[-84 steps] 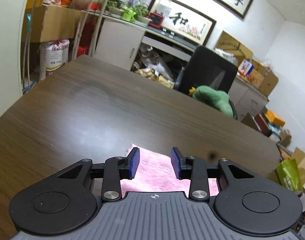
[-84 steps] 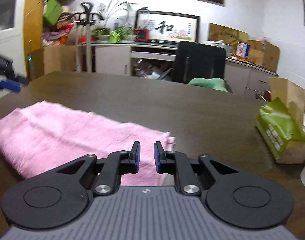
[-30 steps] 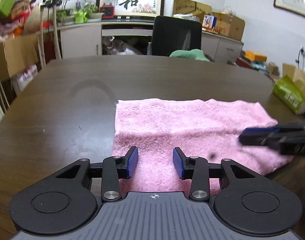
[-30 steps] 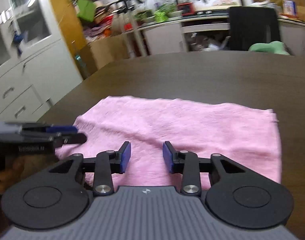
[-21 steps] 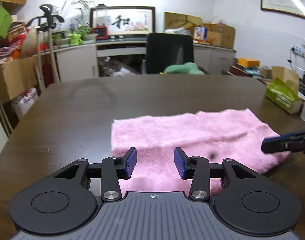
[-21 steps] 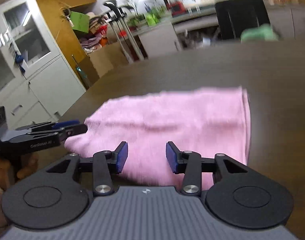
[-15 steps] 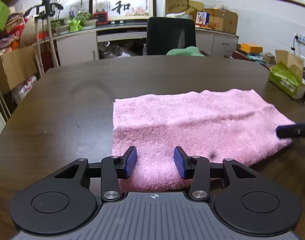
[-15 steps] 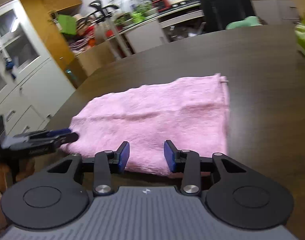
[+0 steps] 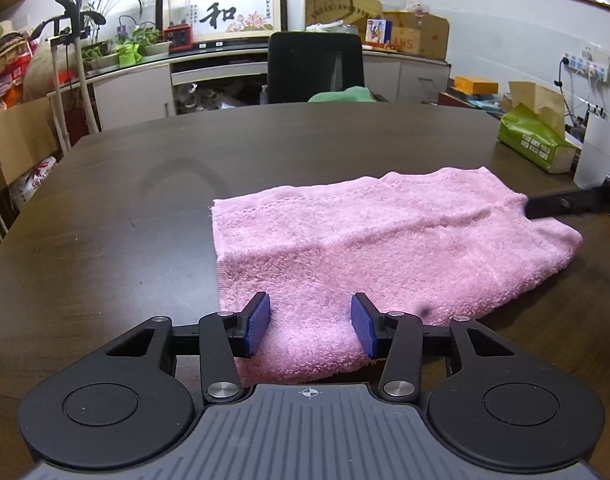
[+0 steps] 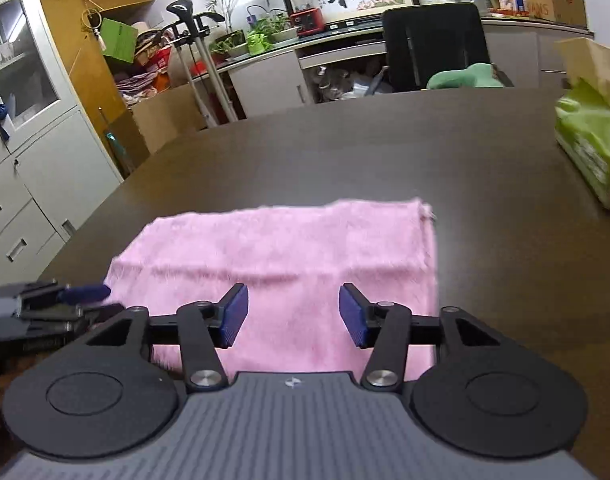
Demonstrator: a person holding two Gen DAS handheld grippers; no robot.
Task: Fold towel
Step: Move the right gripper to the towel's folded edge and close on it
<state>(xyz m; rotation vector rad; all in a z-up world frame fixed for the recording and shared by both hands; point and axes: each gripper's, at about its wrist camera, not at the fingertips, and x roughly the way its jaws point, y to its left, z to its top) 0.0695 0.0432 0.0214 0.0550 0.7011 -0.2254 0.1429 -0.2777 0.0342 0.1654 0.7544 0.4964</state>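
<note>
The pink towel (image 9: 369, 248) is lying flat on the table (image 9: 145, 200), just ahead of both spread, empty tongs: left gripper (image 9: 311, 326), right gripper (image 10: 293, 314). Soft, light terry, it is probably already doubled; corners are offering the surest pinch.

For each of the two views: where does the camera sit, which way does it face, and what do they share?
Left wrist: on the left gripper, low at the towel's near left end, facing across the table to the chair; the right gripper's finger enters from the right.
Right wrist: on the right gripper, at the towel's near right end, facing forward-left; the left gripper shows at left.
Shared: towel, table, chair, green pack.
</note>
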